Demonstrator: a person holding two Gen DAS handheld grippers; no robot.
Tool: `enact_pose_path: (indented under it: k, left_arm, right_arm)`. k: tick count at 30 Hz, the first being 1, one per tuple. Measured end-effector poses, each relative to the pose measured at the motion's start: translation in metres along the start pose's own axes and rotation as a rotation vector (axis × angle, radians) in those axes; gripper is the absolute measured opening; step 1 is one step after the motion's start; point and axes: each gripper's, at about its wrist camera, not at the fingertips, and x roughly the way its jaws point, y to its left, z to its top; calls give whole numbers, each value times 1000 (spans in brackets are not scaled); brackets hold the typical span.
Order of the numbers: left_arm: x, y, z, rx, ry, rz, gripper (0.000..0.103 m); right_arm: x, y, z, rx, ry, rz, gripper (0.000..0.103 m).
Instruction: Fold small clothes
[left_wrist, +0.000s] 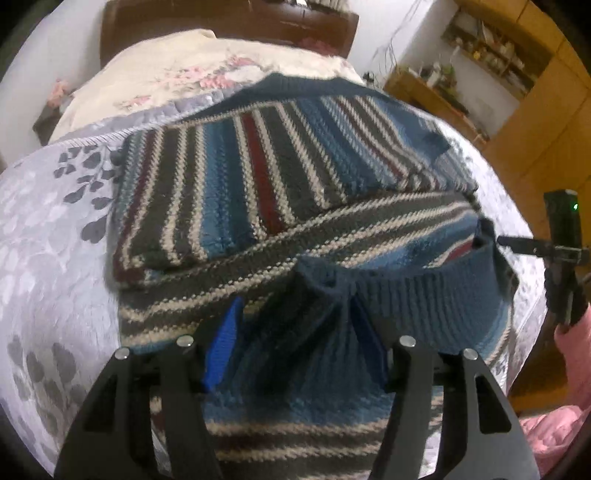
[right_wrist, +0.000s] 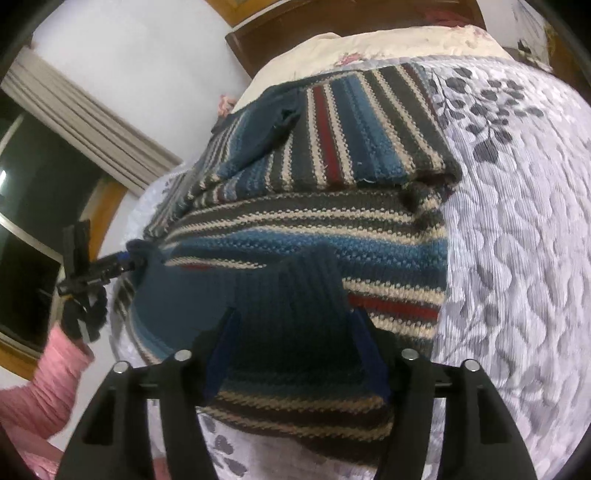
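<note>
Left wrist view shows your left gripper (left_wrist: 295, 332) and right gripper (right_wrist: 291, 332) both clenched on the sweater (left_wrist: 258, 177) hem; lift evenly, carry it squarely over.

— Where, the sweater (left_wrist: 258, 184)?
— On the bedspread (left_wrist: 48, 229), near part lifted, folded part behind it.
— And the grippers?
— Left gripper (left_wrist: 295, 332) and right gripper (right_wrist: 291, 332) each at the near hem, apart.
— Behind?
— Pillow (left_wrist: 177, 62), then headboard (left_wrist: 229, 22).
</note>
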Motion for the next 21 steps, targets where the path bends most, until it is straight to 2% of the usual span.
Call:
enact_pose_path:
  k: [5, 7, 8, 10, 13, 15, 18, 21]
  left_arm:
    - [12, 0, 1, 2, 18, -21, 50]
    - [14, -1, 1, 4, 16, -33, 37]
    - [15, -2, 0, 8, 17, -45, 34]
    - [14, -7, -1, 23, 13, -55, 22]
    - [12, -14, -2, 43, 9, -29, 15]
    - [10, -17, -3, 45, -4, -10, 10]
    - [1, -19, -5, 40, -39, -8, 9]
    - [-15, -23, -3, 22, -91, -35, 8]
  right_arm:
    - [23, 9, 19, -39, 31, -44, 69]
    - [35, 12, 25, -54, 54, -44, 69]
    - [41, 14, 27, -62, 69, -53, 69]
    - [53, 15, 28, -79, 106, -92, 68]
    - [59, 23, 27, -128, 122, -107, 53]
    - [55, 30, 25, -155, 109, -108, 24]
    - [42, 35, 23, -174, 77, -86, 12]
    - [21, 39, 24, -165, 31, -20, 11]
